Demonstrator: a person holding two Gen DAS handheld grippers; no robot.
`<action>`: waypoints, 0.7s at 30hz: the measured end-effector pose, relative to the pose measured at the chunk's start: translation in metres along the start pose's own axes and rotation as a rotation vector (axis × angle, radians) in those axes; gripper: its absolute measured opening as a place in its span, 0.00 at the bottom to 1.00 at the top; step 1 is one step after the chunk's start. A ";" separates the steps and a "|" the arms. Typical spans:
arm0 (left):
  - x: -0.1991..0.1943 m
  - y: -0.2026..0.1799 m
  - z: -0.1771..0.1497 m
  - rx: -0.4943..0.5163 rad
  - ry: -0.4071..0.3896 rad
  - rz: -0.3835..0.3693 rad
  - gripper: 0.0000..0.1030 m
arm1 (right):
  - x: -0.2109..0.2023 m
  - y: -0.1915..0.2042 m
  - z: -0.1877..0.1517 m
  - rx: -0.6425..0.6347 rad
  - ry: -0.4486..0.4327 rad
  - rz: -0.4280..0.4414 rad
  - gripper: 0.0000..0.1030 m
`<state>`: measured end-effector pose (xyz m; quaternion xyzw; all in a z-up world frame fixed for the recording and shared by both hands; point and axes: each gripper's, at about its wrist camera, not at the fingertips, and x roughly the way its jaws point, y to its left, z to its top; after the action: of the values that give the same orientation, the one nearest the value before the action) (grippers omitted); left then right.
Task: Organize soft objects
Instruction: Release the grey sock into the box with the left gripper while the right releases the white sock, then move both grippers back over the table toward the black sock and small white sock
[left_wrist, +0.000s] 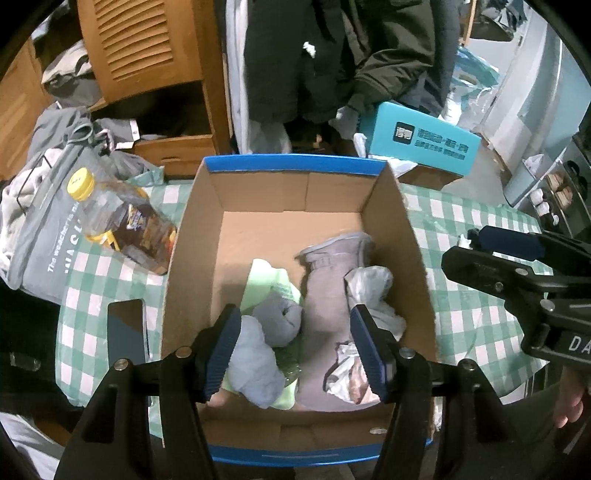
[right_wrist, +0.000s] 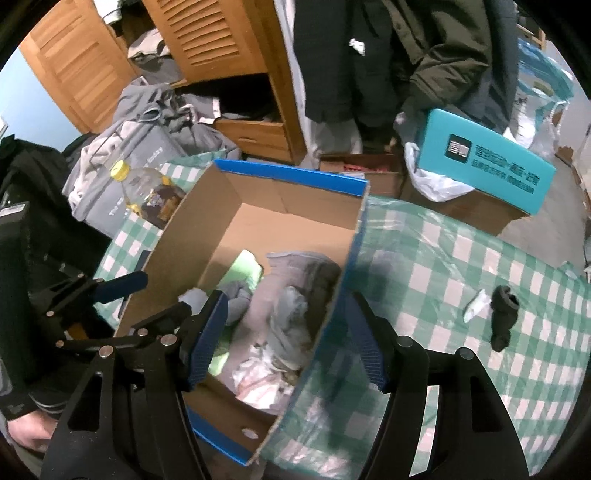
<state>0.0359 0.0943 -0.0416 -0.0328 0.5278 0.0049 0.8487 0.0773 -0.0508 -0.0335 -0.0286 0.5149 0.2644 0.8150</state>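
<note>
Blue pads of the left gripper (left_wrist: 295, 347) stand apart above the box (left_wrist: 291, 168), holding nothing; below and between them lie the soft things: a grey sock (left_wrist: 275, 319), a pale blue cloth (left_wrist: 255, 365), a green cloth (left_wrist: 271, 282), a long beige piece (left_wrist: 325, 291) and crumpled white plastic (left_wrist: 373, 291). None touches the pads. The right gripper (right_wrist: 286, 339) is also spread and empty, straddling the box's near right wall: one finger hangs over the pile, the other outside over the checked cloth (right_wrist: 461, 258). Farther out to its right a black sock (right_wrist: 503, 317) lies alone on that cloth, next to a white scrap (right_wrist: 476, 304), so sorting looks unfinished. To the left of the left gripper, a bottle (left_wrist: 122, 218) leans just beside the box.

Risks, as judged: the right gripper's straddling fingers could catch the cardboard wall and drag or tip the light box; a shifted box might nudge the bottle. Reaching for the black sock could pinch the tablecloth along with it.
</note>
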 end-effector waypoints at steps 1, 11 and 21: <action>-0.001 -0.002 0.000 0.005 -0.003 0.000 0.65 | -0.002 -0.002 -0.002 0.001 -0.003 -0.006 0.66; -0.009 -0.037 0.004 0.081 -0.030 -0.002 0.75 | -0.020 -0.037 -0.021 0.050 -0.006 -0.072 0.66; -0.007 -0.071 0.006 0.136 -0.020 -0.005 0.78 | -0.036 -0.075 -0.038 0.108 -0.018 -0.110 0.67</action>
<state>0.0417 0.0242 -0.0293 0.0238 0.5185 -0.0326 0.8541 0.0684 -0.1423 -0.0375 -0.0103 0.5188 0.1913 0.8332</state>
